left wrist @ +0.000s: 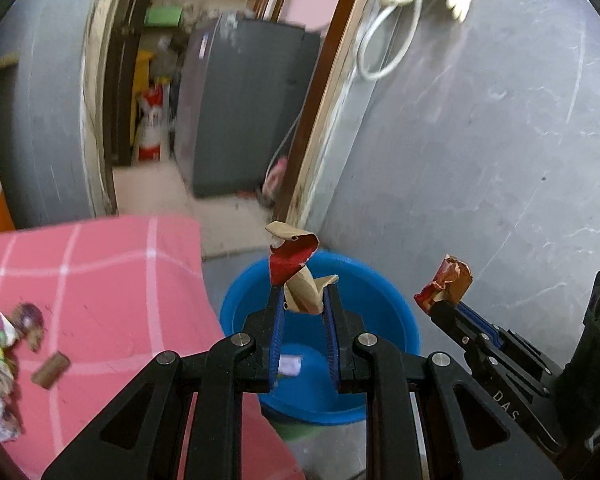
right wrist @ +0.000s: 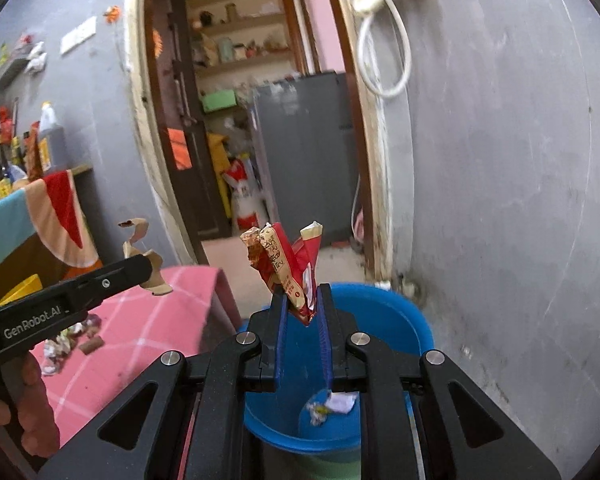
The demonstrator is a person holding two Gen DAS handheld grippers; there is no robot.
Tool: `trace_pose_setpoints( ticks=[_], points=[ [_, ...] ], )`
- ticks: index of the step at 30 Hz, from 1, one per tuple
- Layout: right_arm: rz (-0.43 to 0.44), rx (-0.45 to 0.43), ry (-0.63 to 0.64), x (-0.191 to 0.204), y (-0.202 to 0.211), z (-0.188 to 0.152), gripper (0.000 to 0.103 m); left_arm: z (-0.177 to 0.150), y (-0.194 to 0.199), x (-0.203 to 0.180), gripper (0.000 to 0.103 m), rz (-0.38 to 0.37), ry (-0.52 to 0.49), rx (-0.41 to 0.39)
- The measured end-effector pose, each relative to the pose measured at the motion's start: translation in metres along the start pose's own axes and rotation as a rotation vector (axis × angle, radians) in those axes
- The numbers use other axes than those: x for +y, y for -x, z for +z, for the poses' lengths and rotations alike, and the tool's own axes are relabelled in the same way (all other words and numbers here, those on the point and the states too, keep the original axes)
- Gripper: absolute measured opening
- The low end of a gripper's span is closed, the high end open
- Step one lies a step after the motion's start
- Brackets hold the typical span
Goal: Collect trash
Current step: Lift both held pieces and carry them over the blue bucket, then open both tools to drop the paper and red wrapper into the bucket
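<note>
the left gripper (left wrist: 303, 300) had its blue pads clamped on a twisted brown and red paper scrap (left wrist: 296, 268), which stuck up past the tips. below and beyond those tips sat the blue bin (left wrist: 400, 320), so the scrap hung over its near-left part. a small pale bit of litter (left wrist: 290, 365) lay inside the bin.

the right gripper (right wrist: 303, 300) was pinched tight on a red snack wrapper (right wrist: 288, 264), the wrapper fanning upward out of the narrow gap between the pads. it too was held above the bin (right wrist: 404, 320), where crumpled white and purple litter (right wrist: 332, 404) lay on the bottom.

in the left view the right gripper (left wrist: 440, 300) showed to the right of the bin with its wrapper (left wrist: 448, 280) at the tip. in the right view the left gripper (right wrist: 148, 268) reached in from the left, with its scrap (right wrist: 140, 240) at the tip and a hand (right wrist: 24, 404) on its grip.

left of the bin lay a pink checked cloth (left wrist: 100, 280) with a pile of wrappers (left wrist: 4, 344) and a small brown piece (left wrist: 51, 368) on it, well apart from the bin. a grey wall (left wrist: 480, 160) stood to the right, a doorway (right wrist: 240, 120) beyond, and a grey fridge (right wrist: 308, 152) far inside it. a white cable (right wrist: 384, 48) hung on the wall.
</note>
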State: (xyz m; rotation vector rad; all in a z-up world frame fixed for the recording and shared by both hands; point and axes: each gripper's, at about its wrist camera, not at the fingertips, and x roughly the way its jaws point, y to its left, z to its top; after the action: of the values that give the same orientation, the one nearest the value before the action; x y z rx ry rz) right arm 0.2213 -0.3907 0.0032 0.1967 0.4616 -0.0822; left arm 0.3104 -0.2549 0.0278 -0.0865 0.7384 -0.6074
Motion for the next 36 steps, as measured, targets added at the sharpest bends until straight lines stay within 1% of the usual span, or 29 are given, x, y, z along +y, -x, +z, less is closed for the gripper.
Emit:
trace_pose_setpoints(
  ticks=[2, 5, 8, 10, 11, 13, 14, 16, 18, 20, 22, 25, 27, 29, 30, 32, 34, 35, 36],
  points=[
    [0.0, 0.03, -0.022, -0.005, -0.006, -0.004, 0.013, -0.005, -0.01, 0.002, 0.016, 0.011, 0.014, 0.034],
    [0.001, 0.081, -0.047, -0.011, -0.017, -0.008, 0.013, -0.01, -0.022, 0.005, 0.016, 0.011, 0.028, 0.062],
    [0.002, 0.111, -0.064, -0.013, -0.025, -0.014, 0.013, -0.009, -0.033, 0.009, 0.018, 0.012, 0.044, 0.091],
    [0.001, 0.127, -0.075, -0.014, -0.03, -0.016, 0.014, -0.008, -0.037, 0.011, 0.023, 0.016, 0.051, 0.109],
    [0.001, 0.134, -0.08, -0.015, -0.031, -0.018, 0.015, -0.009, -0.037, 0.012, 0.024, 0.015, 0.053, 0.112],
    [0.0, 0.142, -0.088, -0.015, -0.034, -0.019, 0.018, -0.009, -0.036, 0.015, 0.033, 0.014, 0.055, 0.111],
    [0.001, 0.145, -0.091, -0.015, -0.035, -0.019, 0.019, -0.01, -0.035, 0.016, 0.035, 0.015, 0.056, 0.109],
    [0.001, 0.147, -0.094, -0.015, -0.035, -0.02, 0.02, -0.011, -0.032, 0.018, 0.035, 0.012, 0.061, 0.105],
    [0.0, 0.147, -0.094, -0.014, -0.036, -0.019, 0.027, -0.011, -0.028, 0.02, 0.036, 0.018, 0.065, 0.097],
    [0.0, 0.145, -0.091, -0.012, -0.035, -0.018, 0.028, -0.011, -0.022, 0.022, 0.037, 0.017, 0.071, 0.078],
    [-0.005, 0.137, -0.089, -0.012, -0.034, -0.018, 0.028, -0.011, -0.014, 0.026, 0.043, 0.02, 0.08, 0.052],
    [-0.007, 0.111, -0.081, -0.008, -0.029, -0.014, 0.03, -0.01, 0.004, 0.031, 0.049, 0.028, 0.084, -0.001],
    [-0.009, 0.088, -0.069, -0.004, -0.025, -0.01, 0.038, -0.005, 0.015, 0.034, 0.053, 0.039, 0.082, -0.033],
    [-0.007, 0.058, -0.056, 0.001, -0.019, -0.005, 0.042, -0.003, 0.03, 0.038, 0.058, 0.05, 0.077, -0.078],
    [-0.006, 0.047, -0.05, 0.002, -0.017, -0.002, 0.046, -0.002, 0.035, 0.04, 0.062, 0.055, 0.075, -0.095],
    [-0.005, 0.019, -0.038, 0.007, -0.011, 0.003, 0.049, -0.001, 0.052, 0.045, 0.072, 0.069, 0.075, -0.146],
    [-0.009, -0.015, -0.023, 0.014, -0.004, 0.008, 0.059, -0.002, 0.069, 0.051, 0.087, 0.084, 0.082, -0.202],
    [-0.006, -0.037, -0.017, 0.017, 0.0, 0.011, 0.072, -0.002, 0.076, 0.053, 0.09, 0.092, 0.086, -0.227],
    [-0.003, -0.055, -0.012, 0.02, 0.003, 0.012, 0.079, -0.001, 0.083, 0.056, 0.095, 0.101, 0.088, -0.251]
  ],
)
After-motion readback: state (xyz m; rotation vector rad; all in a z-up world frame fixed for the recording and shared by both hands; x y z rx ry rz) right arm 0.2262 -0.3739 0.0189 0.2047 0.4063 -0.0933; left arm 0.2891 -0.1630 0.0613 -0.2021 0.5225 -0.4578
